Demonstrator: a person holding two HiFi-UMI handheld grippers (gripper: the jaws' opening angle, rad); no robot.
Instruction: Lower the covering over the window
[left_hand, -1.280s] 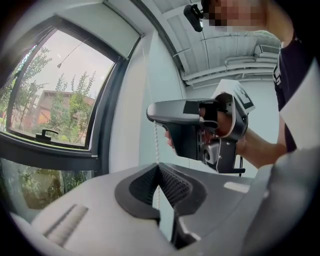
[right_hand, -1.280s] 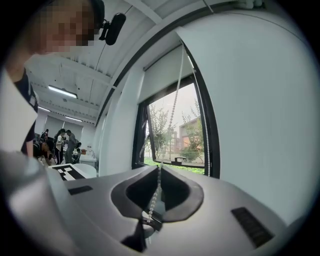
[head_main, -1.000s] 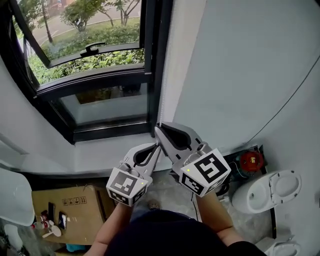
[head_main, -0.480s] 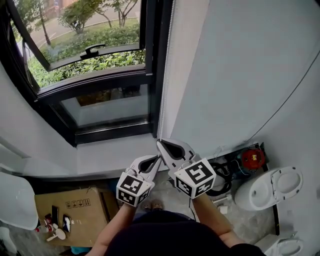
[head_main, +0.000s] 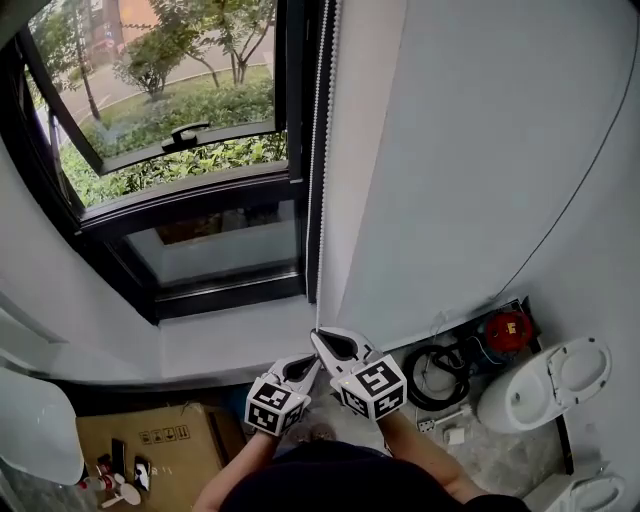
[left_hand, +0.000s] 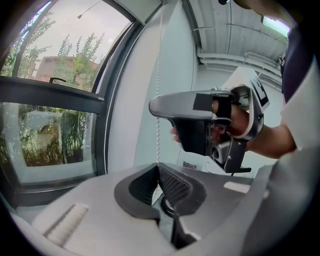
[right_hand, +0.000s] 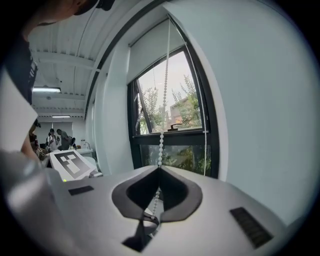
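Note:
A white bead chain (head_main: 318, 200) hangs along the right edge of the black-framed window (head_main: 200, 200). Both grippers sit low in the head view, just below the sill. My right gripper (head_main: 318, 338) is shut on the bead chain (right_hand: 162, 125), which runs up from its jaw tips. Just beneath it, my left gripper (head_main: 313, 365) is shut on the same bead chain (left_hand: 158, 125). In the left gripper view the right gripper (left_hand: 200, 117) shows above, held by a hand. The white roller blind (right_hand: 150, 47) stays high, covering only the window's top. A second strand (right_hand: 205, 145) hangs by the frame.
The window's upper sash (head_main: 185, 130) is tilted open, with greenery outside. A white sill (head_main: 230, 325) runs under the window. On the floor are a white toilet (head_main: 545, 375), a red fitting (head_main: 507, 328), a black coiled hose (head_main: 432, 365) and a cardboard box (head_main: 150, 440).
Both grippers have dropped lower along the wall, staying together on the bead chain, from beside the lower pane to below the sill.

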